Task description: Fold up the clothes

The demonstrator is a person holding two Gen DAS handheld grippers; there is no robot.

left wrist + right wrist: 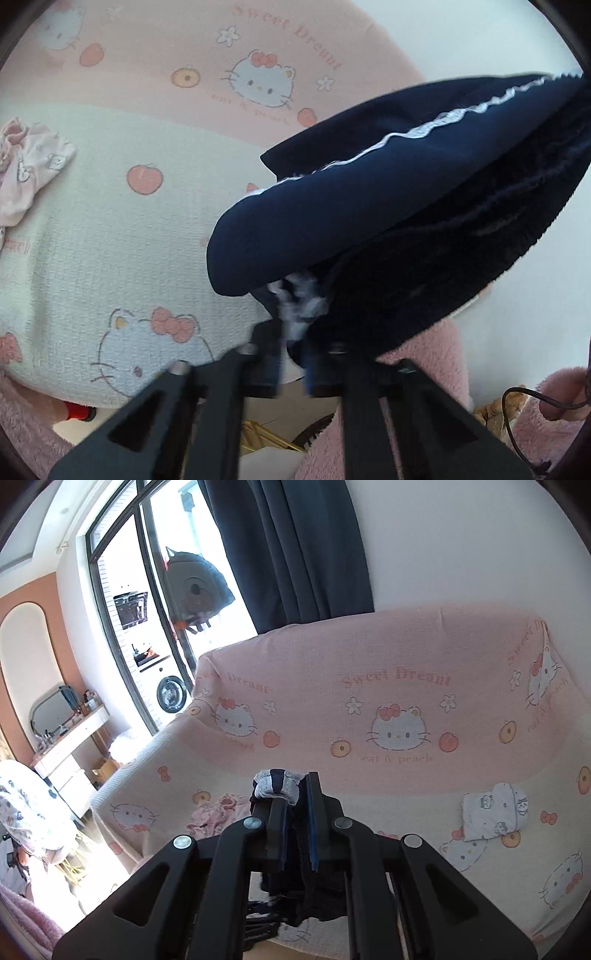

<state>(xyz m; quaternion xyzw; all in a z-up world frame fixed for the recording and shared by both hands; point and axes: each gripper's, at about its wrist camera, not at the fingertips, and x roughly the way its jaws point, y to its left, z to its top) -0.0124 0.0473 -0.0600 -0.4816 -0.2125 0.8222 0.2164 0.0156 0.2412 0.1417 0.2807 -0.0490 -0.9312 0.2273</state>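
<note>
While the navy garment [388, 206] hangs in the air above the sofa cover [122, 236], both tools are clamped on it. In the left wrist view, the left hand-held gripper [295, 354] has its 2 fingers drawn together on a bunched corner of the dark cloth, where a scrap of white lace trim shows between them. From there the garment spreads up and to the right, a white lace line running along it. In the right wrist view, the right hand-held gripper [295, 812] is likewise pinched tight on a fold of the same navy cloth, with a pale ribbed edge poking out above its fingertips and dark fabric hanging below. On the sofa seat lie a crumpled pink garment [218, 812] to the left and a folded white printed garment [495, 812] to the right, both well apart from the held cloth.
</note>
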